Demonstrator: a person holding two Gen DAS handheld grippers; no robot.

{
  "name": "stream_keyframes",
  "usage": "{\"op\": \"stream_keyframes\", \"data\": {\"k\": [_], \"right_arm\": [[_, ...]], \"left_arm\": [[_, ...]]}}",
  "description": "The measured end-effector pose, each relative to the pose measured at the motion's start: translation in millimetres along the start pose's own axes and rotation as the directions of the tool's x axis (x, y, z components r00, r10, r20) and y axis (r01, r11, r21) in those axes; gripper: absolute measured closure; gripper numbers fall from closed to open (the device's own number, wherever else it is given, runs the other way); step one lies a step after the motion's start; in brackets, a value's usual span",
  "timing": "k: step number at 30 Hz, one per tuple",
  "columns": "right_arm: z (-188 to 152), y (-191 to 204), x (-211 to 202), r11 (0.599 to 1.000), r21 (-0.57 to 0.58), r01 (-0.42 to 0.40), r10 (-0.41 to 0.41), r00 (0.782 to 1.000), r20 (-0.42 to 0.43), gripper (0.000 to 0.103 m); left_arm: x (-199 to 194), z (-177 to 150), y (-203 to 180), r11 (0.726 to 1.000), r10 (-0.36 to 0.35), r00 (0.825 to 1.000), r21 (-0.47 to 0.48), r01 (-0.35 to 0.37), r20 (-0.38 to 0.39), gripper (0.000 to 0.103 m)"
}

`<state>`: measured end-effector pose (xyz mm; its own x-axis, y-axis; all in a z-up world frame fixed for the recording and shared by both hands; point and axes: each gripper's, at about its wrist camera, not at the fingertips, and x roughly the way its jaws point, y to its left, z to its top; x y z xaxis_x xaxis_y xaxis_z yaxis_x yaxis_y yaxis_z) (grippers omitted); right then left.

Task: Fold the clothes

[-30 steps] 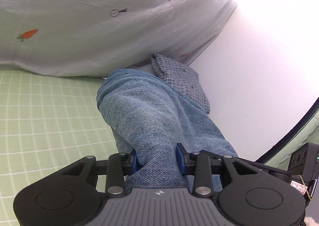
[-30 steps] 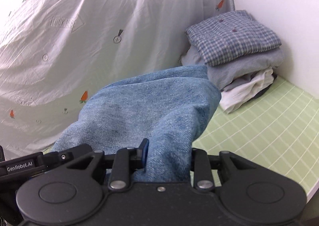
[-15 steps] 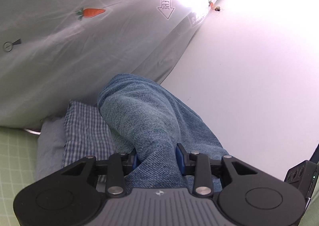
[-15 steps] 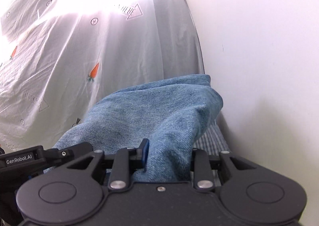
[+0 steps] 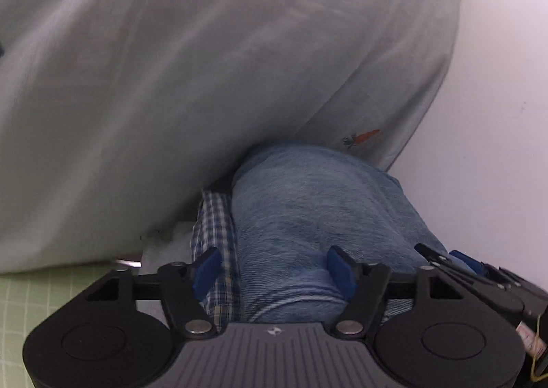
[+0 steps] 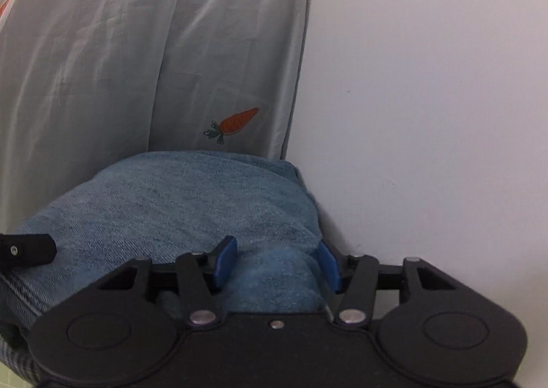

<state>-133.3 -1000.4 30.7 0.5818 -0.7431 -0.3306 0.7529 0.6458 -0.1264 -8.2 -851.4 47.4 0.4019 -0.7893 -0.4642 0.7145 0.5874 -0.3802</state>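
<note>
The folded jeans [image 5: 318,216] lie on top of the checked shirt [image 5: 215,237], pushed up against the carrot-print sheet [image 5: 205,62] and beside the white wall [image 6: 428,97]. The left gripper [image 5: 274,271] is opening; denim sits between its blue pads [image 5: 207,268], the left pad clear of the cloth. The right gripper [image 6: 275,264] is likewise opening, a denim fold between its pads [image 6: 224,261], no longer squeezed. A strip of green checked surface [image 5: 51,288] shows left of the shirt
</note>
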Motion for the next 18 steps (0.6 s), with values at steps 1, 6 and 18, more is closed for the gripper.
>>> {"op": "stream_keyframes", "data": {"k": [1,6,18], "right_arm": [[-4.1,1.5,-0.3,1.0,-0.019,0.001,-0.001,1.0,0.01,0.049],[-16.6,-0.8,-6.2,0.998,-0.057,-0.006,0.008,0.999,0.034,0.048],[9.4,-28.6,-127.4,0.999,-0.031,-0.025,0.027,0.997,0.068,0.006]], "left_arm": [[4.0,-1.6,1.9,1.0,0.0,1.0,-0.004,0.0,-0.01,0.018],[4.2,-6.5,-5.0,0.997,0.031,1.0,0.065,-0.031,0.004,0.01],[-123.9,-12.9,-33.6,0.991,-0.002,0.994,0.133,-0.013,0.105,0.0]]}}
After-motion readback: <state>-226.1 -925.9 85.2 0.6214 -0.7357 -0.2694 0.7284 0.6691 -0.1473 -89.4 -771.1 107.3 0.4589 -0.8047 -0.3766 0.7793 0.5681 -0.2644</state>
